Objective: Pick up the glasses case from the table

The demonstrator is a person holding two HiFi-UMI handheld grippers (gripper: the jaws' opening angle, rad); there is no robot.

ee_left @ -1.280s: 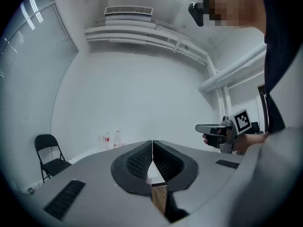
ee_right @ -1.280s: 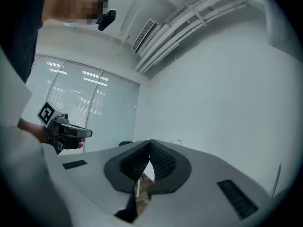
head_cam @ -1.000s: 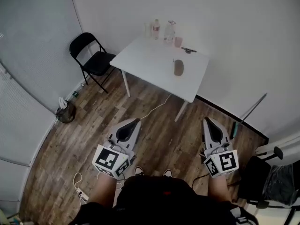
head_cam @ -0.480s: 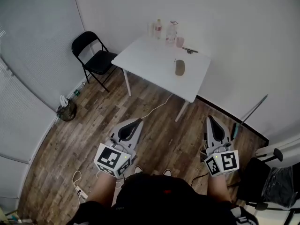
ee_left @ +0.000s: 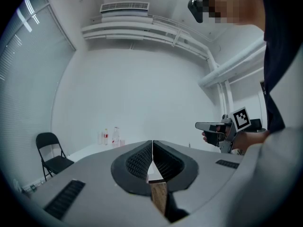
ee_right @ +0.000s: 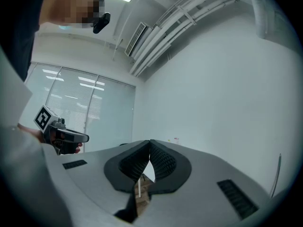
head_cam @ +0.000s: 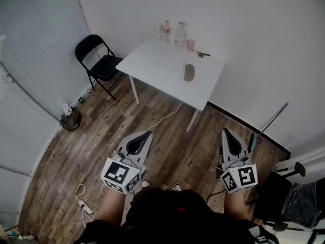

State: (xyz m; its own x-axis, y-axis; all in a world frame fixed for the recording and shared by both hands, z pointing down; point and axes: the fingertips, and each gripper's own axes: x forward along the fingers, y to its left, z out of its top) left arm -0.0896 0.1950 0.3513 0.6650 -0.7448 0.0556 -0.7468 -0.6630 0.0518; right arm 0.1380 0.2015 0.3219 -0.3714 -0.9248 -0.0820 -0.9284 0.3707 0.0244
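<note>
Seen from the head view, the grey-brown oval glasses case lies on the white square table against the plain white wall. It sits toward the table's right edge, well apart from both grippers. Behind it stand two clear plastic bottles and a small pink cup, with a thin dark object beside the cup that is too small to identify. A black folding chair stands to the left of the table. Brown wood-plank floor stretches between the table and the person, and a white cable trails across it from under the table. The left gripper and the right gripper are held low, pointing toward the table.

In the left gripper view, its black ribbed jaws meet, closed on nothing. Beyond them are the table, the bottles and the chair, with the right gripper off to the side.

In the right gripper view, its jaws are likewise pressed together around nothing. The left gripper shows in front of pale window blinds.
</note>
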